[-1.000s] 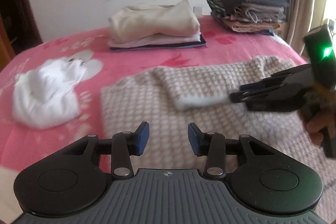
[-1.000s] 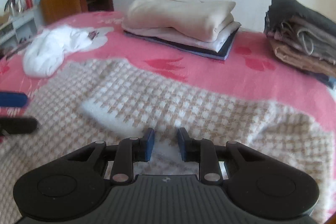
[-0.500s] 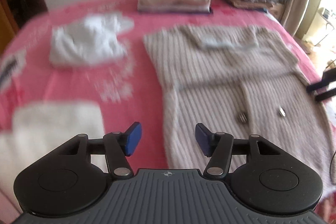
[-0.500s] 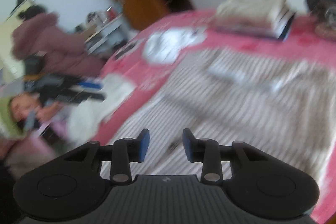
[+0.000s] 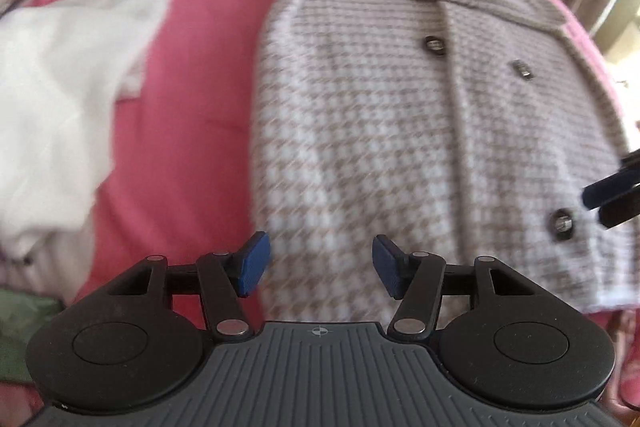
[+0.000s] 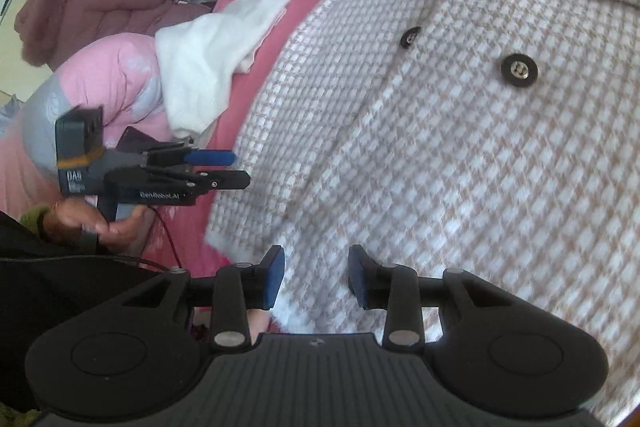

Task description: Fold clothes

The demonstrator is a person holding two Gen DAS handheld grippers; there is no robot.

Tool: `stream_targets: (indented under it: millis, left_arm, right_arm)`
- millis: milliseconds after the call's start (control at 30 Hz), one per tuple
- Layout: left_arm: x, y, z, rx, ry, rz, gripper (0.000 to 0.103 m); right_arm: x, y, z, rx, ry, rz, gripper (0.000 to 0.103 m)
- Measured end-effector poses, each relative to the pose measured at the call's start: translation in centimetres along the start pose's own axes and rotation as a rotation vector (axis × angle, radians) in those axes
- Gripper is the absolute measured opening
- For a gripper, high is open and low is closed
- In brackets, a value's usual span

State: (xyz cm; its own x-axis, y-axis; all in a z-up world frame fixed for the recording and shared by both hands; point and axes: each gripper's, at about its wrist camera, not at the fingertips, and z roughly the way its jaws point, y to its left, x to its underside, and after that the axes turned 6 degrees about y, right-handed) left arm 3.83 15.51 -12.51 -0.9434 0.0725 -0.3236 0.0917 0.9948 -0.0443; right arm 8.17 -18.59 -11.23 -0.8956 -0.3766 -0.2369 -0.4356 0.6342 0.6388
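Left claw (image 5: 320,269), seen in the left wrist view, hangs with its blue pads set well apart and nothing between them; its jaws have just been opening. It tilts steeply down over the near hem of the houndstooth coat (image 5: 400,131), which lies spread flat, buttons up, on the pink bedspread (image 5: 200,107). A loose white garment (image 5: 60,87) lies to the left, apart from the coat. At the right edge the tips of the other claw (image 5: 612,195) hover just over the coat's side.

Right claw (image 6: 316,277), in its own view, is part open and empty too, its jaws also just opened, poised over the coat's (image 6: 460,147) lower corner. The person's hand (image 6: 96,223) grips the left claw's handle, that claw (image 6: 230,169) pointing across at the coat's edge.

The sleeves look already folded in across the chest; I judge the body fold from the hem has not begun.
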Motion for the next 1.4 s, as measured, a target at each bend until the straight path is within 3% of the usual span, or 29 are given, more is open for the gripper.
stream_targets:
  millis: [133,433,767,1000,1167,1400]
  left_arm:
    - [1.0,0.4,0.6,-0.016,0.021,-0.051,0.057]
    - [1.7,0.5,0.6,-0.049,-0.022,-0.062,0.059]
    - [1.3,2.9,-0.4,0.007,-0.085,-0.174,0.062]
    - [0.6,3.6,1.1,0.034,-0.078,-0.218,0.066]
    - [1.0,3.5,0.9,0.032,-0.091,-0.193,0.067]
    - [1.1,4.4,0.8,0.076,-0.082,-0.192,0.067]
  right_arm:
    - [0.3,-0.3,-0.2,0.015,-0.026,0.054,0.038]
    - [2.0,-0.5,-0.9,0.024,-0.035,0.129,0.038]
    - [4.7,-5.3,-5.1,0.170,-0.194,0.408,0.042]
    - [6.9,-9.1,-9.8,0.245,-0.385,0.598,0.044]
    - [8.5,-11.4,-10.7,0.267,-0.416,0.729,0.044]
    - [10.1,-13.4,-10.6,0.255,-0.438,0.813,0.045]
